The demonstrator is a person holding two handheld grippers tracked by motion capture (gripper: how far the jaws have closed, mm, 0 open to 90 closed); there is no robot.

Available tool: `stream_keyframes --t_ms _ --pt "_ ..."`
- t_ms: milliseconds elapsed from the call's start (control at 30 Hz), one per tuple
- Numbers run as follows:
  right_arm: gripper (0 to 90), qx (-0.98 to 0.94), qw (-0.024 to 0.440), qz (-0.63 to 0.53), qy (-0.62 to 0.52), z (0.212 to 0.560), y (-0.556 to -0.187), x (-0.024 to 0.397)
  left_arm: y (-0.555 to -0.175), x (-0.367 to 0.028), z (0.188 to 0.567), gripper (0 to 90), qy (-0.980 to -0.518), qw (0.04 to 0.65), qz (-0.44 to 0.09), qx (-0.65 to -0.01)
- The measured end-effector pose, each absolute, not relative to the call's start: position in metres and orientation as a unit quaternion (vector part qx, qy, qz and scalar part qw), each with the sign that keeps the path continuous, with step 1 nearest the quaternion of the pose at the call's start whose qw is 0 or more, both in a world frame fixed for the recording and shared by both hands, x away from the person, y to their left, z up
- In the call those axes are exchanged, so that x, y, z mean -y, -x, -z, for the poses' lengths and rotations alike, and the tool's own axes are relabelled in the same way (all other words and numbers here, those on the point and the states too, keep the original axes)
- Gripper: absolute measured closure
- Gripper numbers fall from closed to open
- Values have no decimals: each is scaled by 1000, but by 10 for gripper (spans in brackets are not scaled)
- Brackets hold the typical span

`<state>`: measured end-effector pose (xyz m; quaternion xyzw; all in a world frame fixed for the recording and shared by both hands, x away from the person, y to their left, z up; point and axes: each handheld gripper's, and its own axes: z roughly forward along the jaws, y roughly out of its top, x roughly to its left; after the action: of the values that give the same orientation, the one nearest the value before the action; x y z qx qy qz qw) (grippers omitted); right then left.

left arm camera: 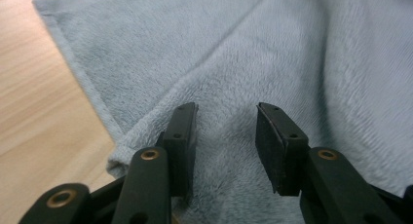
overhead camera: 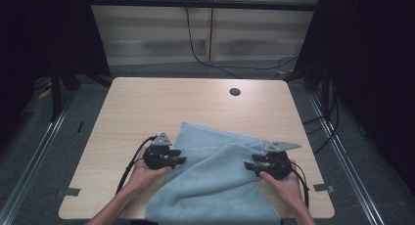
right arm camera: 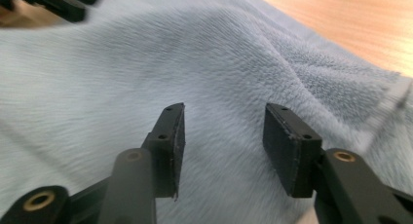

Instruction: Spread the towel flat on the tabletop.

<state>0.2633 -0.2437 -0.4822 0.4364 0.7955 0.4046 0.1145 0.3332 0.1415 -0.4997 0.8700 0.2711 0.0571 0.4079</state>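
left gripper (overhead camera: 180,160): released, jaws standing apart over the fold, nothing pinched between the pads; seen clearly in the left gripper view (left arm camera: 226,124).
right gripper (overhead camera: 249,166): released too, jaws parted with bare pile showing in the gap (right arm camera: 224,131).
towel (overhead camera: 215,176): grey-blue, lying directly under and ahead of both grippers, between the two; a folded flap runs across it from the left gripper's side toward the right one.
towel edge: hemmed border just left of the left gripper's jaws (left arm camera: 114,151).
table (overhead camera: 161,102): light wood, bare beyond the towel, away from both grippers.
hands: left hand (overhead camera: 147,173) and right hand (overhead camera: 286,181) behind their grippers, near the table's front edge.
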Motion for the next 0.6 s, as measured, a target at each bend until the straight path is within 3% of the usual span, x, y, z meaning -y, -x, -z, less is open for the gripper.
stream_keyframes --t_ms 100,200,333,600 --pt "509 -807 109 -381 -437 494 -274 237 -331 -148 500 776 -881 391 -89 -251" --pt "595 -814 110 -374 -431 499 -275 232 -330 -159 498 830 -879 388 -81 -265" --pt "823 -818 114 -376 -420 495 -265 231 -320 -183 498 836 -865 395 -66 -301" --pt "838 -820 89 -411 -388 473 -204 232 -276 -204 496 820 -872 404 -13 -277"
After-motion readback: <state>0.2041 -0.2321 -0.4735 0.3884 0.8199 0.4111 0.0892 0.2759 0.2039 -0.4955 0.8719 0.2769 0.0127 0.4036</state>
